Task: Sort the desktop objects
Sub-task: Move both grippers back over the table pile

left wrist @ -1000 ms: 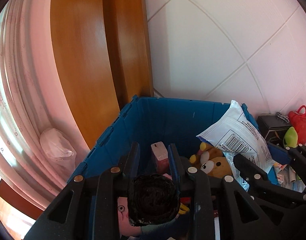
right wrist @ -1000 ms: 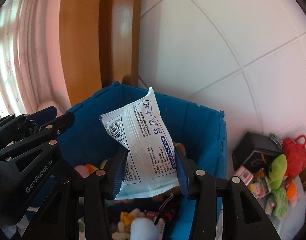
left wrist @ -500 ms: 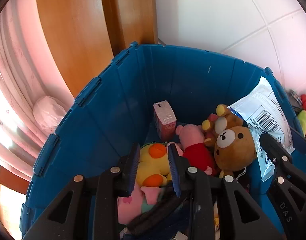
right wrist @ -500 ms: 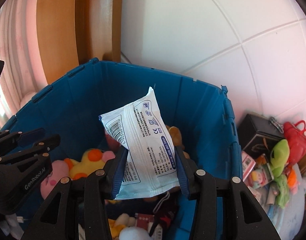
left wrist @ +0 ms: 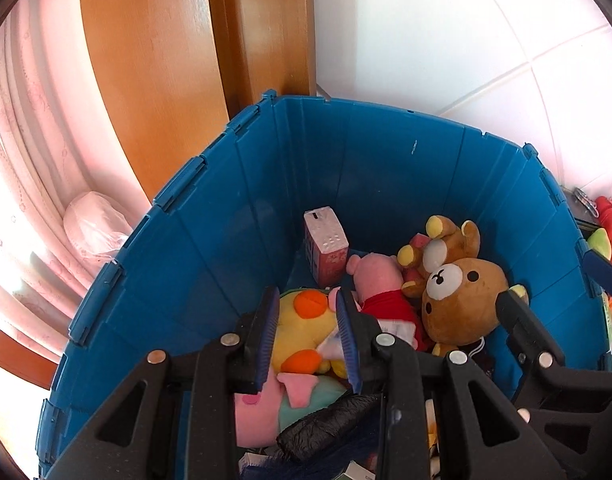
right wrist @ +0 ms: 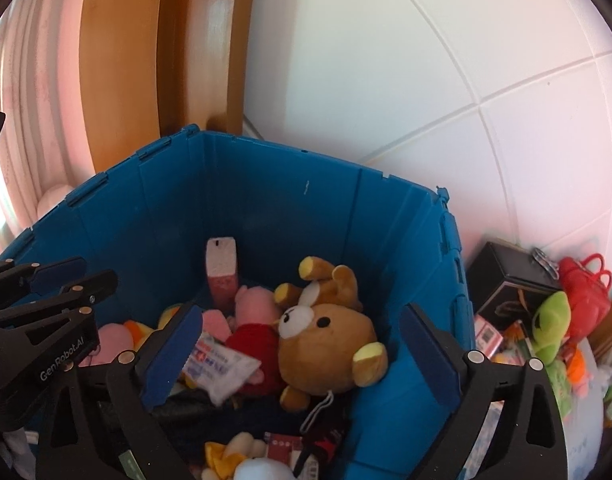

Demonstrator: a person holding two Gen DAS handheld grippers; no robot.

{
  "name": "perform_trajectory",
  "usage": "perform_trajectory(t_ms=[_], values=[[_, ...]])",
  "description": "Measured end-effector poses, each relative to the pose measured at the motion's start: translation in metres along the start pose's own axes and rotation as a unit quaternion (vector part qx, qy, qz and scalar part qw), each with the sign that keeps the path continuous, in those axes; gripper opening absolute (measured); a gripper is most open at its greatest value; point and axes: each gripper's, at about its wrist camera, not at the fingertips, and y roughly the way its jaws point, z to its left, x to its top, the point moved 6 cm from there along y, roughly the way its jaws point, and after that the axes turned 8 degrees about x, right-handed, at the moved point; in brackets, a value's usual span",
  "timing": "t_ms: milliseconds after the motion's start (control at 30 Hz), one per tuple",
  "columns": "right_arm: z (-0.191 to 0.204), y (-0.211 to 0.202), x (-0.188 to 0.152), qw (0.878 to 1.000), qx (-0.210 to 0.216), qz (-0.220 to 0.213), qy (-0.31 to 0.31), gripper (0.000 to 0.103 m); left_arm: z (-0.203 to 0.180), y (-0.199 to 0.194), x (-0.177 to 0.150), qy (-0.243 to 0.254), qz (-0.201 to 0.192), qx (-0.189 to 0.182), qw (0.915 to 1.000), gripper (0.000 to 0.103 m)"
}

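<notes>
One blue crate (right wrist: pixel 325 216), many toys: a count of the bin's contents.
Inside the crate lie two brown bear plushes, a large one (right wrist: pixel 325 344) and a smaller one (right wrist: pixel 329 280) behind it, one pink pig in red (left wrist: pixel 379 284), one yellow duck (left wrist: pixel 302 320), one pink carton (left wrist: pixel 325 250) and one white packet (right wrist: pixel 222 372). Outside stand one black box (right wrist: pixel 505 288), one red bag (right wrist: pixel 585 296) and one green plush (right wrist: pixel 551 324).

"GenRobot.AI" in white letters along the black left tool (right wrist: pixel 50 292); white packet's (right wrist: pixel 222 368) print illegible.
</notes>
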Motion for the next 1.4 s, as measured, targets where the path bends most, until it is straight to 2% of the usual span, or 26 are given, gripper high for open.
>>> perform_trajectory(t_ms=[133, 300, 400, 467, 733, 833, 1000, 1167, 1267, 1400], values=[[0.001, -0.004, 0.0, 1.0, 0.01, 0.002, 0.004, 0.103, 0.001, -0.007, -0.001, -0.001, -0.015, 0.004, 0.9999, 0.029], [-0.003, -0.022, 0.001, 1.0, 0.013, 0.005, 0.008, 0.103, 0.005, -0.024, -0.004, -0.015, -0.028, -0.012, 0.9994, 0.029], [-0.008, -0.04, 0.001, 1.0, 0.018, 0.006, 0.01, 0.103, 0.008, -0.045, -0.005, -0.009, -0.045, 0.004, 0.9989, 0.029], [-0.01, -0.054, -0.002, 1.0, 0.021, -0.001, 0.005, 0.103, 0.006, -0.066, -0.009, -0.001, -0.071, 0.006, 0.9975, 0.029], [-0.03, -0.124, -0.023, 0.998, 0.047, -0.052, 0.001, 0.103, -0.007, -0.142, -0.046, -0.009, -0.131, -0.014, 0.9913, 0.029], [-0.044, -0.148, -0.038, 0.996, 0.057, -0.068, 0.002, 0.103, -0.019, -0.171, -0.064, -0.013, -0.156, -0.02, 0.9875, 0.042], [-0.084, -0.176, -0.068, 0.993, 0.077, -0.086, 0.026, 0.103, -0.053, -0.218, -0.087, -0.009, -0.201, -0.019, 0.9794, 0.052], [-0.146, -0.197, -0.099, 0.992, 0.075, -0.095, 0.041, 0.103, -0.112, -0.261, -0.104, -0.009, -0.242, -0.029, 0.9699, 0.061], [-0.196, -0.209, -0.119, 0.992, 0.068, -0.097, 0.05, 0.103, -0.158, -0.272, -0.111, -0.014, -0.25, -0.041, 0.9672, 0.063], [-0.272, -0.216, -0.148, 0.992, 0.055, -0.092, 0.065, 0.103, -0.221, -0.267, -0.119, -0.025, -0.226, -0.078, 0.9707, 0.063]])
